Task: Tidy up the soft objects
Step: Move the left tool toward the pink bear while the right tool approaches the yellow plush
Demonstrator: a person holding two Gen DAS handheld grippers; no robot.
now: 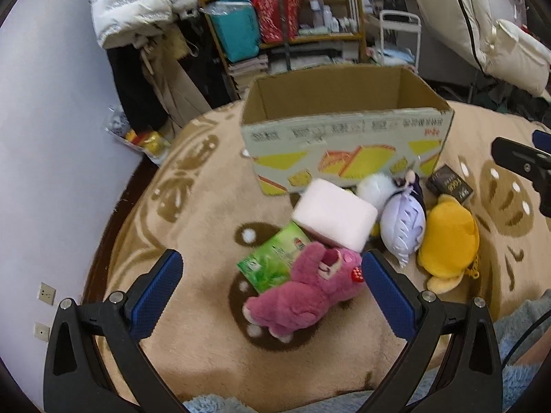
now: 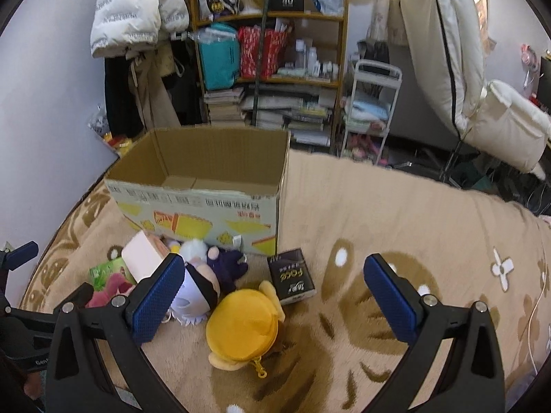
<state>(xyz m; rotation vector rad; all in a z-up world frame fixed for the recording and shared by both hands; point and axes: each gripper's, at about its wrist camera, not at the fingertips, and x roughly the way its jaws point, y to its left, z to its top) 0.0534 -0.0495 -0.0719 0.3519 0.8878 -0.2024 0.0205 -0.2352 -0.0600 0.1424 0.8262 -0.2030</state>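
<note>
Your left gripper (image 1: 272, 272) is spread wide, holding nothing, above the pink plush bear (image 1: 303, 296). Your right gripper (image 2: 275, 289) is equally wide and empty, above the yellow plush (image 2: 242, 328). Both toys lie on the tan blanket (image 2: 396, 206) in front of the open cardboard box (image 2: 206, 203), with the purple doll (image 1: 404, 225), white foam block (image 1: 335, 218) and green packet (image 1: 272, 261) between them and the box.

White puffer jacket (image 2: 137, 10) hanging beside cluttered wooden shelf (image 2: 272, 51); white cart (image 2: 373, 103) right
</note>
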